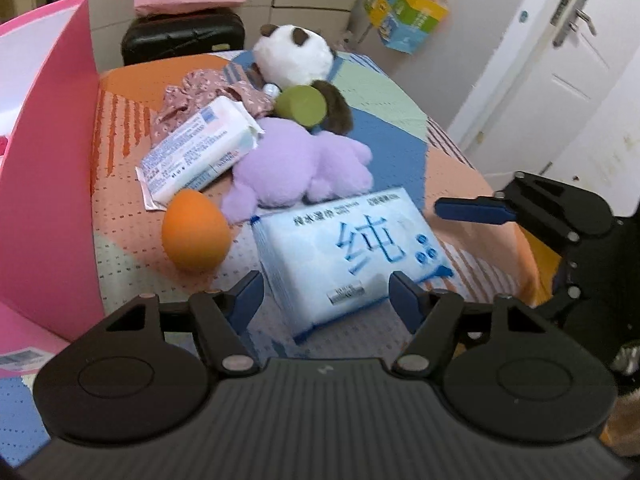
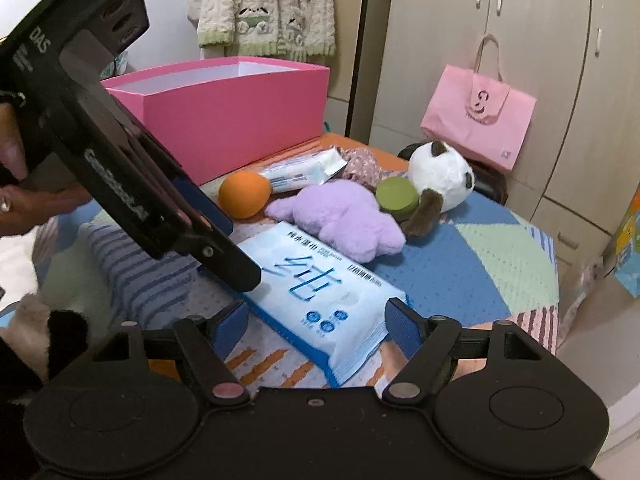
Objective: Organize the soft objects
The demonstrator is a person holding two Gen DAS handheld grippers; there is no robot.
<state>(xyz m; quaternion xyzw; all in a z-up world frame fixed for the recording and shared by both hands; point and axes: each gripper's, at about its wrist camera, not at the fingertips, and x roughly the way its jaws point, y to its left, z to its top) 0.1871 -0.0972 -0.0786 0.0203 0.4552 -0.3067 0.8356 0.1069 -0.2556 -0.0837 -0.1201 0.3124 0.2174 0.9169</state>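
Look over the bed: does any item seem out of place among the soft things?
Yes. A green jar lies on its side between the panda plush and the purple plush. It looks rigid, unlike the plush and packets around it.

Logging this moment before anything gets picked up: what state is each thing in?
Left gripper: open, around the wipes pack's near end.
Right gripper: open, astride the pack's other end.
Blue wipes pack: flat on the bed.
Pink box: open-topped.
White tissue pack: resting partly on the purple plush.
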